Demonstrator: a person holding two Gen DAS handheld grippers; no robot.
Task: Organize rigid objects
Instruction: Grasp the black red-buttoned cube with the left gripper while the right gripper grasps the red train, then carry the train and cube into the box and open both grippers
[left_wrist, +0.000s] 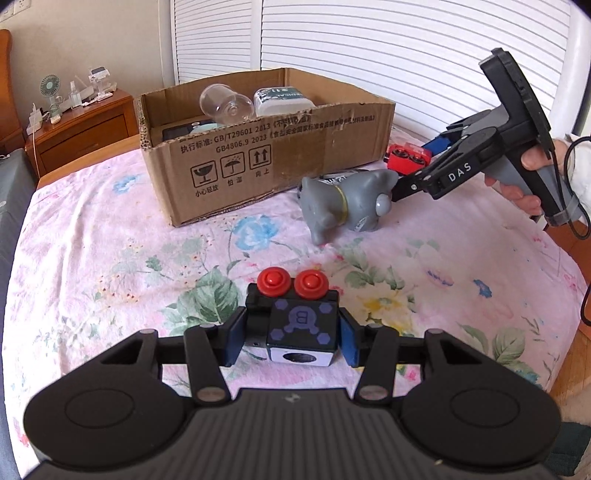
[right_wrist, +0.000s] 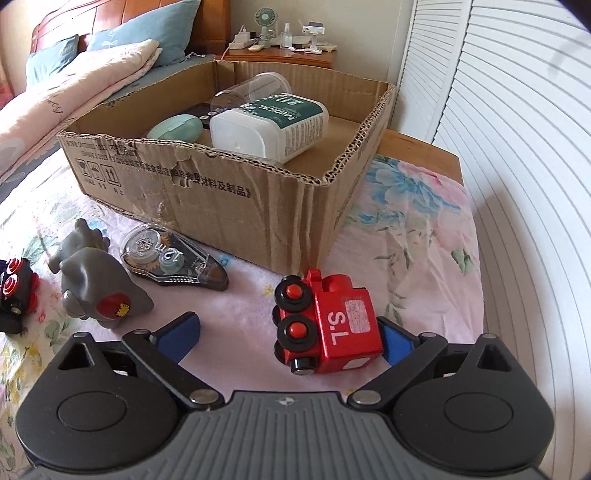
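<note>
My left gripper (left_wrist: 291, 341) is shut on a black toy train car (left_wrist: 295, 314) with two red wheels on top, held just above the floral bedsheet. The same car appears at the left edge of the right wrist view (right_wrist: 14, 291). My right gripper (right_wrist: 288, 336) stands open around a red toy engine (right_wrist: 332, 325) marked S.L, which lies on the sheet against the right pad (right_wrist: 395, 339), while the left pad is apart from it. A grey elephant toy (left_wrist: 343, 206) (right_wrist: 96, 291) and a clear tape dispenser (right_wrist: 173, 262) lie in front of the cardboard box (left_wrist: 266, 162) (right_wrist: 258, 195).
The box holds a clear cup (left_wrist: 225, 103), a white medical tub (right_wrist: 269, 125) and a mint case (right_wrist: 175, 127). A nightstand (left_wrist: 81, 125) with a fan stands beyond the bed. Louvred doors (left_wrist: 388, 55) line the back. A hand (left_wrist: 517, 192) holds the right gripper (left_wrist: 417, 166).
</note>
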